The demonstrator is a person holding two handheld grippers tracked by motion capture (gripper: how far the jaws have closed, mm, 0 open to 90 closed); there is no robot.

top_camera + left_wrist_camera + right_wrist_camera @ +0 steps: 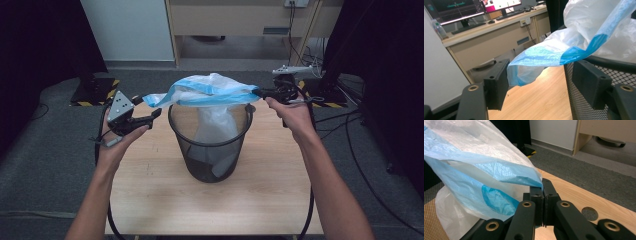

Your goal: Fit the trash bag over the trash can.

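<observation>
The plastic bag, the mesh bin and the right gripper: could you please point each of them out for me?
plastic bag (215,90), high view, on its blue band stretched above the bin.
mesh bin (197,162), high view, on its black mesh wall.
right gripper (542,187), right gripper view, at the closed jaw tips pinching the bag's edge.

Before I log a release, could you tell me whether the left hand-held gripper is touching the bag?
Apart. The left gripper view shows the bag edge hanging free between the left hand-held gripper jaws, with clear gaps on both sides.

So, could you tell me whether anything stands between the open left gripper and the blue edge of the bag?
Nothing visible does: the bag's blue edge hangs free between the left gripper's open jaws, beside the mesh bin.
</observation>
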